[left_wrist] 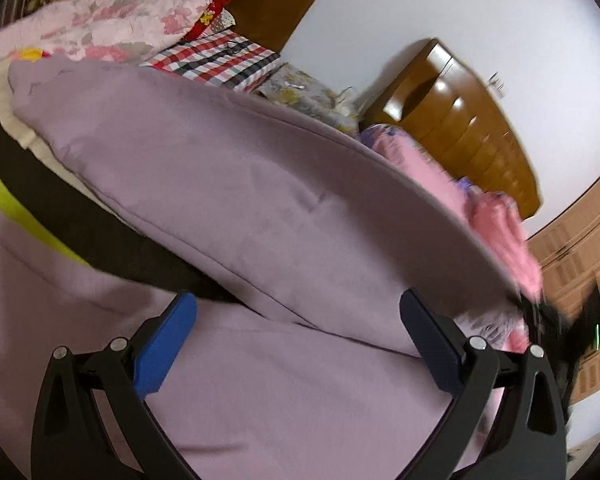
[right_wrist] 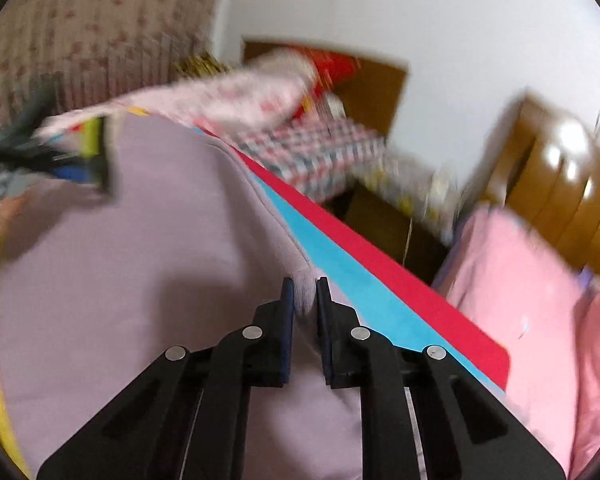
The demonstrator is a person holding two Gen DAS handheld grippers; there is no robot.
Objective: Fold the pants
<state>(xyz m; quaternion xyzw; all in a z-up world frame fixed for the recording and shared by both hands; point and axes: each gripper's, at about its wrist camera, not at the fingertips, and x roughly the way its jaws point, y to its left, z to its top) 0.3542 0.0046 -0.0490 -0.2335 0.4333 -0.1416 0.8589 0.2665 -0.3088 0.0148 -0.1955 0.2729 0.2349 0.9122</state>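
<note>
The pants (right_wrist: 140,264) lie spread as a broad mauve sheet in front of me, with one folded length (left_wrist: 236,200) running from near right to far left across the left wrist view. My right gripper (right_wrist: 305,296) has its jaws closed on a corner of that fabric, the cloth bunched between the pads right at the edge nearest the blue and red strips (right_wrist: 380,284) on the right. My left gripper (left_wrist: 298,340) stands wide open above the pants, its blue pads (left_wrist: 164,344) clear of the cloth, holding nothing. I judge the right hand is the one placed for the next fold: the edge it holds lies straight ahead of it, and the long axis runs away to the far left, where the other gripper shows as a blur. Farther off sit piled bedding (left_wrist: 112,20), a checked cloth (left_wrist: 220,60) and a wooden cabinet (left_wrist: 460,120); I see no containers.
</note>
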